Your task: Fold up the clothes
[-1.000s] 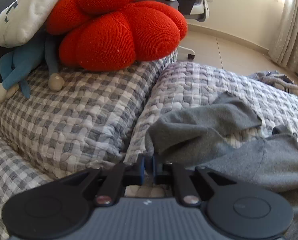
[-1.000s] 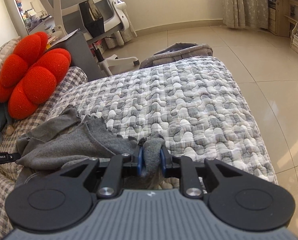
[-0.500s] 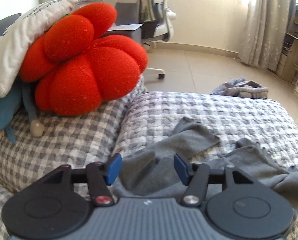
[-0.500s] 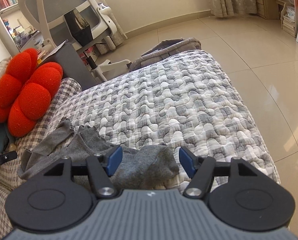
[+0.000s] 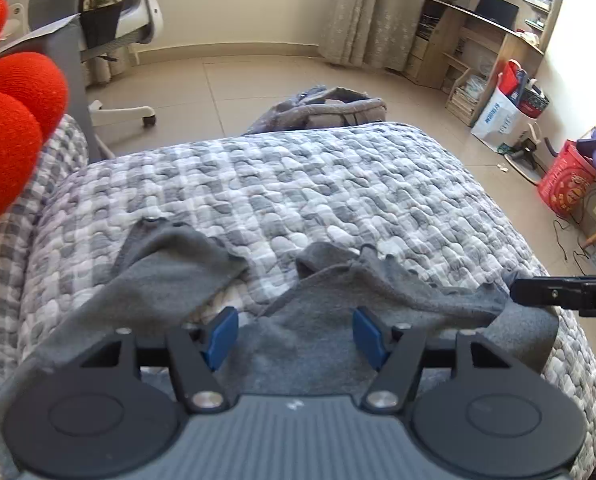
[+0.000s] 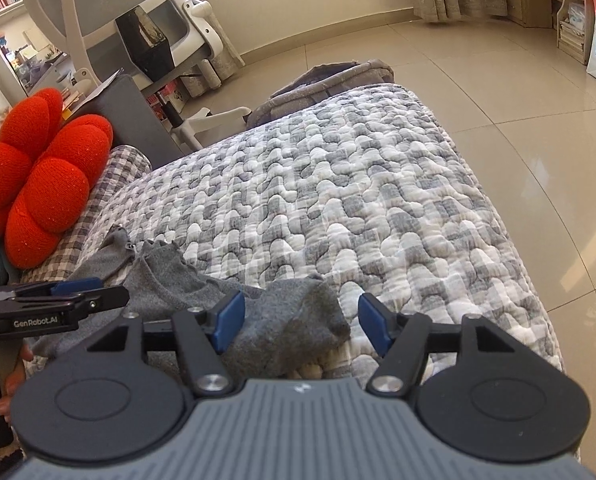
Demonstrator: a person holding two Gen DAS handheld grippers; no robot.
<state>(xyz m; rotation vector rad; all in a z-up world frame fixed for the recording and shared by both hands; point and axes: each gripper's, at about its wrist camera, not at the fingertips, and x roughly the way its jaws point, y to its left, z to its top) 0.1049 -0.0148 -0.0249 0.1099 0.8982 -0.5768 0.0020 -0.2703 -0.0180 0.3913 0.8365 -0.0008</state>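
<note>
Left gripper [image 5: 294, 334] hangs with its blue pads spread wide over the grey garment [image 5: 306, 320], which lies rumpled on the checked quilt [image 5: 338, 184]. Seen from the right wrist, the right gripper [image 6: 300, 320] also gapes, holding nothing, a bunched fold of the garment [image 6: 294, 328] between its pads, red cushion [image 6: 38, 176] far left.

The garment [image 5: 310, 320] is plain grey, with no print. It lies on a quilted cover [image 5: 338, 184] in a check pattern of grey and white. The cushion [image 6: 38, 176] is bright red and has the shape of a flower. The fabric under it [image 6: 94, 216] has a smaller grey and white check. The left claw [image 5: 294, 334] and the right claw [image 6: 301, 322] are black, with blue pads [image 6: 230, 316] and a ribbed grey body. The floor [image 6: 518, 92] is of glossy beige tiles. The curtain [image 5: 362, 12] is beige with small pale flowers.
</note>
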